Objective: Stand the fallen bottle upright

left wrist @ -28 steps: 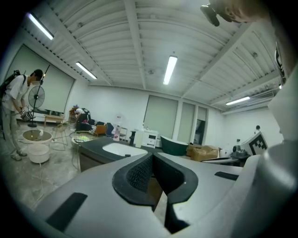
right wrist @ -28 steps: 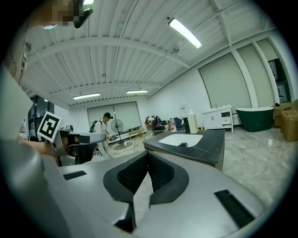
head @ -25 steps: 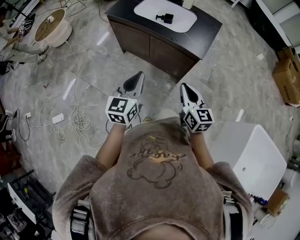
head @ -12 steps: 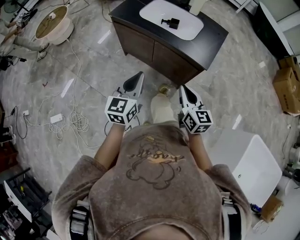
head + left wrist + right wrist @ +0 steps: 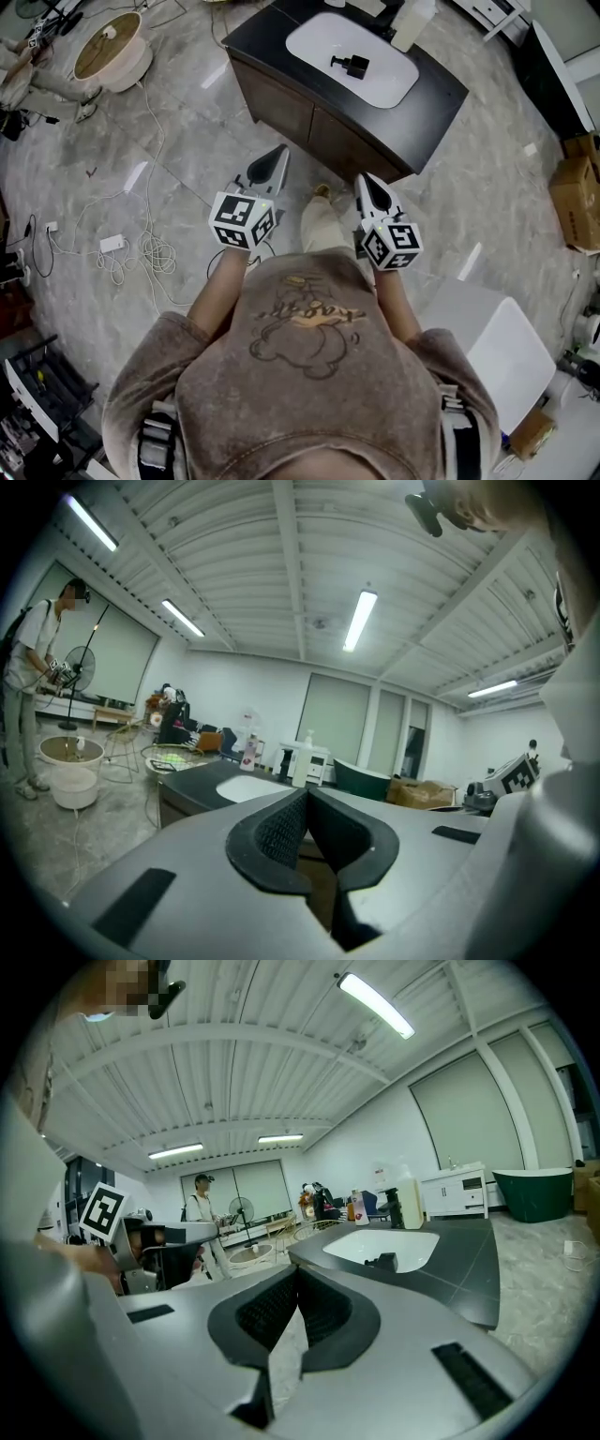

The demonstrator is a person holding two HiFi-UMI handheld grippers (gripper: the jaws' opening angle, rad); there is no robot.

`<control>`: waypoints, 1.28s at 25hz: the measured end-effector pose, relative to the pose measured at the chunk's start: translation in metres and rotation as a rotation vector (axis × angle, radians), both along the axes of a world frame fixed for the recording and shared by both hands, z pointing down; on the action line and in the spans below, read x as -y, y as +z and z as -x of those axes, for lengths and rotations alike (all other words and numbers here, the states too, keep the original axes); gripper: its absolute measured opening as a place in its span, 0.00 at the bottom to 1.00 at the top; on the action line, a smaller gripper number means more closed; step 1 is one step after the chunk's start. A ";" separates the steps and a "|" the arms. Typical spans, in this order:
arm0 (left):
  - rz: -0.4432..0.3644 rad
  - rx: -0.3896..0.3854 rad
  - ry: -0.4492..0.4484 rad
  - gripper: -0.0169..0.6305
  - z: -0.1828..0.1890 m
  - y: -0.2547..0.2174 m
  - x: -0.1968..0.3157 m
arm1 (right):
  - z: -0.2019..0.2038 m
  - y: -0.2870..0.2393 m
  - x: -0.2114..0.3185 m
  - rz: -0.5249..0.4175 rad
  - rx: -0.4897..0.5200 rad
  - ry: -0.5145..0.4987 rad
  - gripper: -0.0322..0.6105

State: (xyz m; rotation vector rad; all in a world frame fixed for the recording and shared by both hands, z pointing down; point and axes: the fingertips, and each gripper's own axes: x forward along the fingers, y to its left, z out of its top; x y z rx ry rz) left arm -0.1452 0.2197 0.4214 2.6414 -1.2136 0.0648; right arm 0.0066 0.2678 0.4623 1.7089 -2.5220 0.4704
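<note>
The person stands on the grey marble floor (image 5: 187, 141), a little short of a dark wood vanity cabinet (image 5: 309, 108), holding a tool out roughly level in each hand. The left tool (image 5: 275, 155) has its two jaws pressed together with nothing between them. The right tool (image 5: 368, 181) is the same, closed and empty. Neither touches the cabinet, and a trouser leg (image 5: 322, 220) shows between the two.

The cabinet's black worktop (image 5: 441, 80) carries a white oval basin (image 5: 314, 37). In that basin lies the small black bottle (image 5: 350, 65), on its side (the only thing in there) and well apart from both tools. In the right gripper view the same bottle (image 5: 381, 1261) shows as a dark lump low in the basin. A pale upright bottle (image 5: 413, 21) stands at the worktop's far edge, just beside the basin.

Off to the left, loose white cables (image 5: 155, 246) trail over the floor, and a round white tub (image 5: 105, 52) stands farther back. A cardboard box (image 5: 574, 192) sits at the right.
</note>
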 end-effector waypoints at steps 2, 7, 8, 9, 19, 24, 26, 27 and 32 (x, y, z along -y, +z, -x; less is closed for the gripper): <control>-0.002 -0.003 -0.003 0.05 -0.006 0.001 0.021 | -0.005 -0.001 0.023 -0.003 -0.002 -0.009 0.05; 0.004 -0.012 -0.013 0.05 -0.024 -0.009 0.081 | -0.025 -0.011 0.084 -0.007 -0.012 -0.022 0.05; 0.003 -0.013 -0.015 0.05 -0.028 -0.012 0.094 | -0.029 -0.013 0.096 -0.005 -0.013 -0.027 0.05; 0.003 -0.014 -0.018 0.05 -0.032 -0.014 0.107 | -0.033 -0.015 0.108 -0.003 -0.013 -0.031 0.05; 0.020 -0.011 -0.031 0.05 -0.072 -0.024 0.213 | -0.075 -0.022 0.212 0.015 -0.009 -0.046 0.05; 0.025 -0.001 -0.037 0.05 -0.093 -0.022 0.255 | -0.095 -0.022 0.257 0.015 -0.005 -0.060 0.05; 0.020 0.000 -0.038 0.05 -0.100 -0.023 0.267 | -0.101 -0.022 0.271 0.014 -0.005 -0.066 0.05; 0.016 -0.001 -0.038 0.05 -0.103 -0.024 0.273 | -0.103 -0.023 0.278 0.013 -0.005 -0.070 0.05; 0.014 0.012 -0.032 0.05 -0.111 -0.024 0.294 | -0.106 -0.020 0.301 0.017 0.004 -0.085 0.05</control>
